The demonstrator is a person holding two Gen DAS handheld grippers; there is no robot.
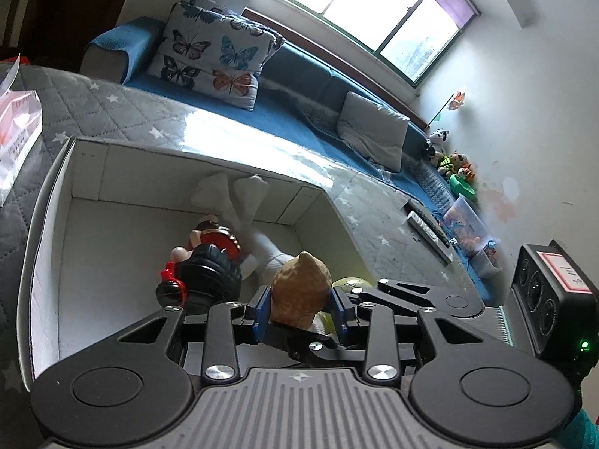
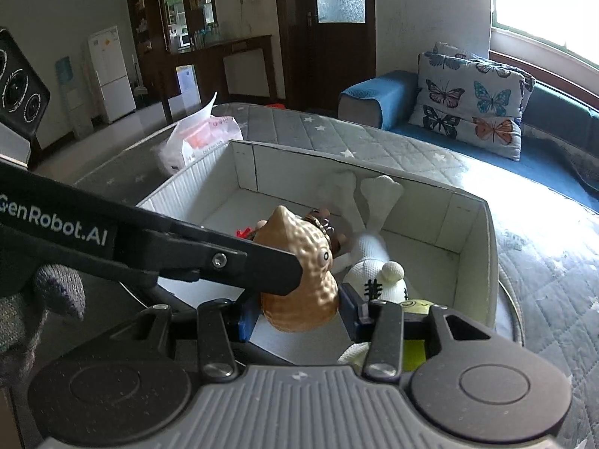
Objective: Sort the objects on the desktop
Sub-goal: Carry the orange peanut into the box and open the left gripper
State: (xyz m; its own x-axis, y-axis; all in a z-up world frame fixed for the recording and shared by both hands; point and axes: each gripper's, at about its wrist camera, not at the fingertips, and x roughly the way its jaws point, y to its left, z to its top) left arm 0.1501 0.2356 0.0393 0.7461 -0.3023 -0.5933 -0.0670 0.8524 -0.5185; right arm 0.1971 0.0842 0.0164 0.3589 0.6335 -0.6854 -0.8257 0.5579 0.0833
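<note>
Left claw (image 1: pixel 301 308): closed down to a narrow gap, both blue pads (image 1: pixel 262 310) pressed on the flanks of the brown peanut toy (image 1: pixel 301 288). Firm hold in our judgement. The toy's pointed end faces fwd, away from the claw.

Right claw (image 2: pixel 297 318): pads sit either side of the same peanut toy, gap about the toy's width. We cannot tell whether they actually bear on it. A left claw finger crosses the toy from the left in this view.

Toy location: off the desk (image 1: pixel 112 101), held above the near end of the white box (image 1: pixel 90 172), which opens just ahead of and below both claws.

Box contents ahead of the claws: white plush toy (image 1: pixel 262 250), black tyre-like toy (image 1: pixel 213 269) to the left of it. Box evidently serves as the toy bin, hence the carry here.

Assessment: toy is over the box but not yet released.
</note>
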